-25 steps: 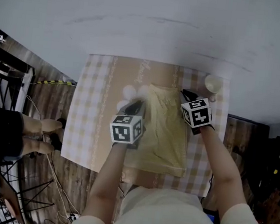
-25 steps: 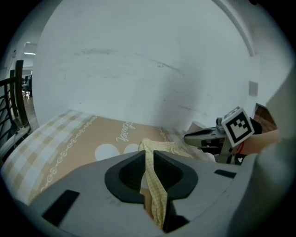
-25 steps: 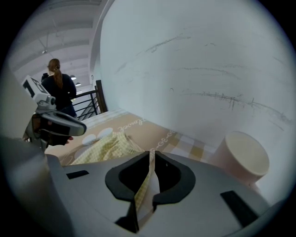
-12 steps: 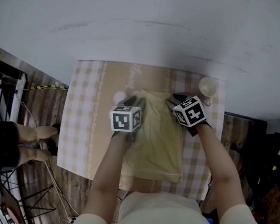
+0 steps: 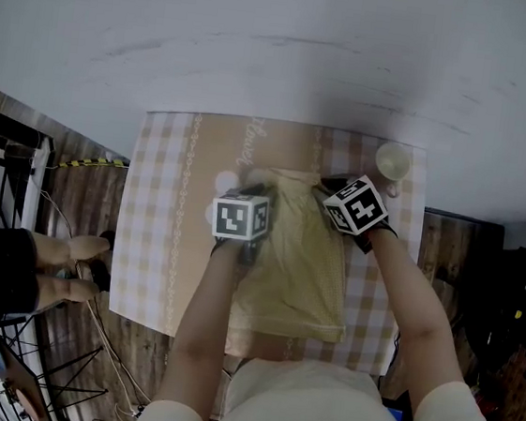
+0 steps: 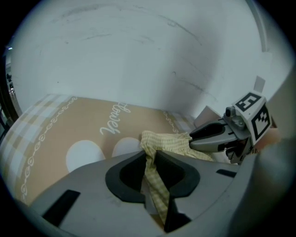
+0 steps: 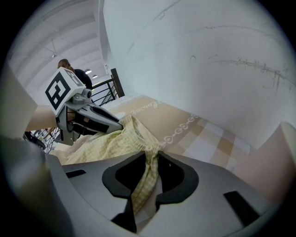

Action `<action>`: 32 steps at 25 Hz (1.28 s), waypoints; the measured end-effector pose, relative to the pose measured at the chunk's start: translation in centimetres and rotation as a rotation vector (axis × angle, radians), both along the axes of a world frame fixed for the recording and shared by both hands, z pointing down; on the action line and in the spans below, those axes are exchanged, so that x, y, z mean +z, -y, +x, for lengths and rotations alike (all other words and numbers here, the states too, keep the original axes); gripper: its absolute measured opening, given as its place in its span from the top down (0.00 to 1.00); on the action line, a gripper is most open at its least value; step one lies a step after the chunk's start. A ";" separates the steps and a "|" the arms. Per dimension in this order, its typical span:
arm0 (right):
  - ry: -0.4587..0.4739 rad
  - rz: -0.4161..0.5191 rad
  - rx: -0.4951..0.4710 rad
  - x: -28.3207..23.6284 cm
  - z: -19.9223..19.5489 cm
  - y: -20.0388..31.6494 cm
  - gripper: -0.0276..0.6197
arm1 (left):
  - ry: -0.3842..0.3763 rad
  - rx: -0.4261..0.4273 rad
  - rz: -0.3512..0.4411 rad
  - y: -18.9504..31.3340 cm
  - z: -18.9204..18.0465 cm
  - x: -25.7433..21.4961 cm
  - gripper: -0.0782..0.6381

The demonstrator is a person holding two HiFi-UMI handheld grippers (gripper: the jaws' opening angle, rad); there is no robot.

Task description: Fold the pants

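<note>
Lying flat on the checked tablecloth (image 5: 152, 230), the pale yellow pants (image 5: 299, 266) stretch from the person's side of the table toward the wall; 2 grippers sit at the far edge of the fabric, 1 at each corner; the left gripper (image 6: 150, 159) has its jaws closing, narrow, with a bunched strip of the cloth pressed between them; the right gripper (image 7: 149, 164) has its jaws closing the same way on the gathered hem at the other corner; a white cup (image 5: 393, 160) stands near the table's far right corner, apart from the pants.
</note>
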State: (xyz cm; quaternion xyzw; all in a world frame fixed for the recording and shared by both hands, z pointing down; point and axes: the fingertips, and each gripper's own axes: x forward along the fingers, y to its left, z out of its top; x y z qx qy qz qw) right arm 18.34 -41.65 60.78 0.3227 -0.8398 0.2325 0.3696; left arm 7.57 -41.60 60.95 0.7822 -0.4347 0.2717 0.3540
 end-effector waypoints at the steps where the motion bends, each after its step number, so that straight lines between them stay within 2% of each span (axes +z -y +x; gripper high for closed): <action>1: -0.010 0.019 -0.009 -0.1 0.0 -0.1 0.85 | 0.004 0.004 0.010 -0.1 0.0 -0.2 0.80; 5: -0.013 0.100 -0.030 -1.5 0.1 -0.3 0.87 | 0.016 0.010 0.076 -0.4 0.0 -1.6 0.82; 16: 0.130 0.282 -0.076 -8.6 -0.1 -5.1 0.87 | -0.072 0.045 0.221 -5.0 -0.3 -7.8 0.82; 26: 0.157 0.358 -0.168 -11.9 -1.0 -12.3 0.87 | -0.064 0.099 0.299 -12.9 -1.1 -10.1 0.82; 32: 0.139 0.390 -0.236 -11.9 -1.3 -17.3 0.87 | -0.032 0.114 0.310 -18.3 -1.1 -9.5 0.82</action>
